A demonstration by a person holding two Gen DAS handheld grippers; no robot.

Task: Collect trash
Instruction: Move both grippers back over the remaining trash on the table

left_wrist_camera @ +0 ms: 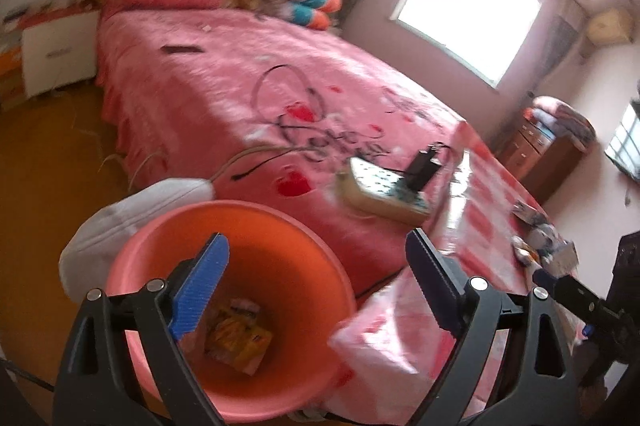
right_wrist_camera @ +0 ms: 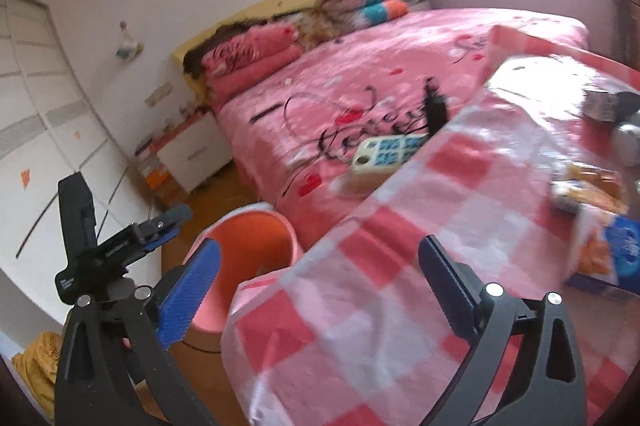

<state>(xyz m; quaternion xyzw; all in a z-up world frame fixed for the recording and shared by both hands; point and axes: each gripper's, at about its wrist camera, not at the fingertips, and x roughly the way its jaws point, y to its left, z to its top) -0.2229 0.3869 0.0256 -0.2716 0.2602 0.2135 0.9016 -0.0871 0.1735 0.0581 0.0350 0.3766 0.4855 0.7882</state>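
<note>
The left gripper (left_wrist_camera: pixel 316 290) hangs with its jaws wide apart and empty above an orange bin (left_wrist_camera: pixel 280 246) holding a yellow wrapper (left_wrist_camera: pixel 240 340), with a checked tablecloth (left_wrist_camera: pixel 480 210) at the right and a pink bed (left_wrist_camera: pixel 240 86) farther behind.

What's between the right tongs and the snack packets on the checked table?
Only bare checked tablecloth lies between the open right tongs and the snack packets, as the right wrist view shows.

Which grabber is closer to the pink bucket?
Left. The left gripper hangs right above the pink bucket, jaws open. The right gripper is off to the side over the checked tablecloth, jaws open too.
</note>
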